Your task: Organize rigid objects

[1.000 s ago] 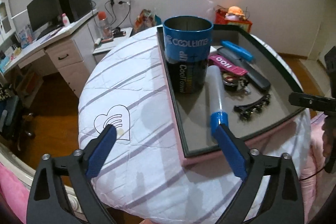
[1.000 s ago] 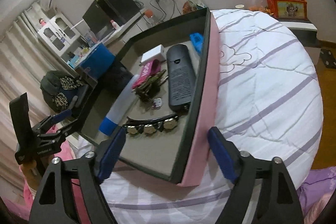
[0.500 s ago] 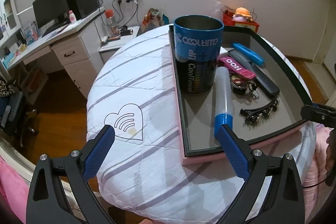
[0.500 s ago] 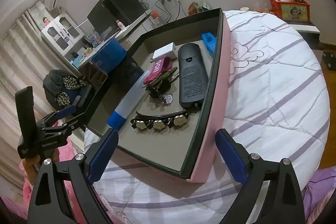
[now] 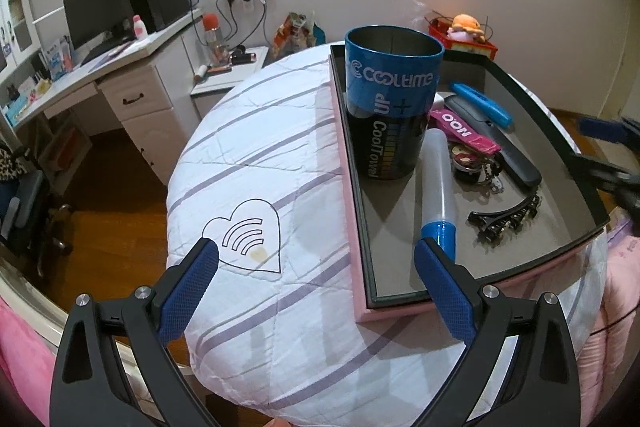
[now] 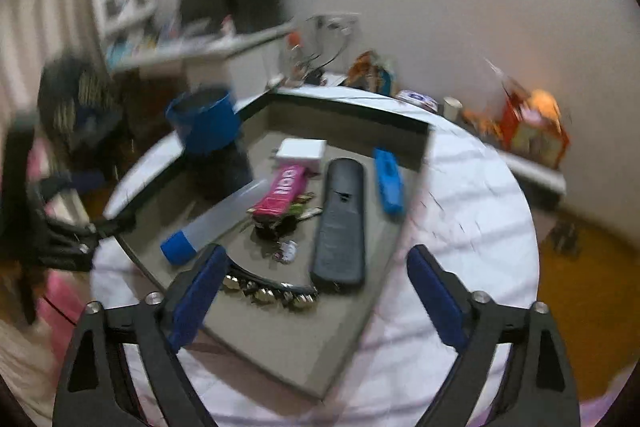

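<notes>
A pink-sided tray with a dark rim [image 5: 362,267] [image 6: 320,359] lies on a white striped quilt [image 5: 248,163]. In it are a blue Cooltime can [image 5: 390,103] [image 6: 206,125], a clear tube with a blue cap [image 5: 438,187] [image 6: 216,219], a pink tag with keys [image 5: 464,127] [image 6: 284,191], a black remote [image 5: 500,143] [image 6: 342,223], a blue clip [image 5: 480,99] [image 6: 388,181], a black hair clip [image 5: 504,219] [image 6: 272,289] and a white charger [image 6: 302,153]. My left gripper [image 5: 316,277] is open and empty over the tray's near-left edge. My right gripper [image 6: 314,285] is open and empty over the tray's near end.
A white desk [image 5: 100,75] with a monitor and speakers stands at the left, over a wood floor [image 5: 104,179]. A bedside shelf with bottles [image 5: 228,67] is behind the quilt. A red box with a plush toy [image 5: 464,35] [image 6: 532,131] sits at the back right.
The right gripper has swung fast to face the tray's end; its view is blurred. The left gripper has drawn back a little. Both stay open and empty.
</notes>
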Demonstrator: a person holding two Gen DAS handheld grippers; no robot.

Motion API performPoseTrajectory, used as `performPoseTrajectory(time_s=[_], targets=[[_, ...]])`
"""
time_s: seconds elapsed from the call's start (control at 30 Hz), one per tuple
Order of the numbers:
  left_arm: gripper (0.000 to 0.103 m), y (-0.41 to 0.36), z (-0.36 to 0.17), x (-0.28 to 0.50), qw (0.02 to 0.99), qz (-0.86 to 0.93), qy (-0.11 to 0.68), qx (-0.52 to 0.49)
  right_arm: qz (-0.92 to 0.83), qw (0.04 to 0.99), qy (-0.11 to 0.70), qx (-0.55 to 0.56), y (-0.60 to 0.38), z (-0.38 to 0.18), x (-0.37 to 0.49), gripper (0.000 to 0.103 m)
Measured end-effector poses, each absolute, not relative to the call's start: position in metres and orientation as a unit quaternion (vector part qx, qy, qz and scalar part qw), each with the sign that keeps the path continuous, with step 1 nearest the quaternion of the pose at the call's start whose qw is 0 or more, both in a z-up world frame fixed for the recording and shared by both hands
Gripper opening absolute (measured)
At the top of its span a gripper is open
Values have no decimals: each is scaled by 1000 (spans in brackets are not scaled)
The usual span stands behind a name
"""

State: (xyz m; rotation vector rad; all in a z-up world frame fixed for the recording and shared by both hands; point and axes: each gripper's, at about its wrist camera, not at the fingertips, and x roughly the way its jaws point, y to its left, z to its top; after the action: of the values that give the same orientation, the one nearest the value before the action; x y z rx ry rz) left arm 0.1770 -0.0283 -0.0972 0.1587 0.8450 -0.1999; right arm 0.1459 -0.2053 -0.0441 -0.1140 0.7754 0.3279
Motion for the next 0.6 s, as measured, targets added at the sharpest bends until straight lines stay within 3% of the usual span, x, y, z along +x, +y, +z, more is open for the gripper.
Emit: performPoseTrajectory(time_s=[0.03,0.1,0.13,0.33,0.43,0.6], targets=[[100,-28,-97,177,904,-97,409,77,170,904,385,-79,-194,-47,155,69],[99,-27,-97,177,905,-96,408,76,192,884,415,-98,-178,-60,176,47],[99,-25,-97,178,905,-95,409,75,196,879,423,-102,-173,-65,182,42],[99,-19,-99,183,904,-89,412,74,217,851,460,-129,-155,-86,206,33],[99,-19,-100,183,903,-92,413,75,215,848,467,-129,-157,-90,210,14],[100,-23,-101,183,903,-98,412,76,253,843,469,-67,-174,-84,205,9]])
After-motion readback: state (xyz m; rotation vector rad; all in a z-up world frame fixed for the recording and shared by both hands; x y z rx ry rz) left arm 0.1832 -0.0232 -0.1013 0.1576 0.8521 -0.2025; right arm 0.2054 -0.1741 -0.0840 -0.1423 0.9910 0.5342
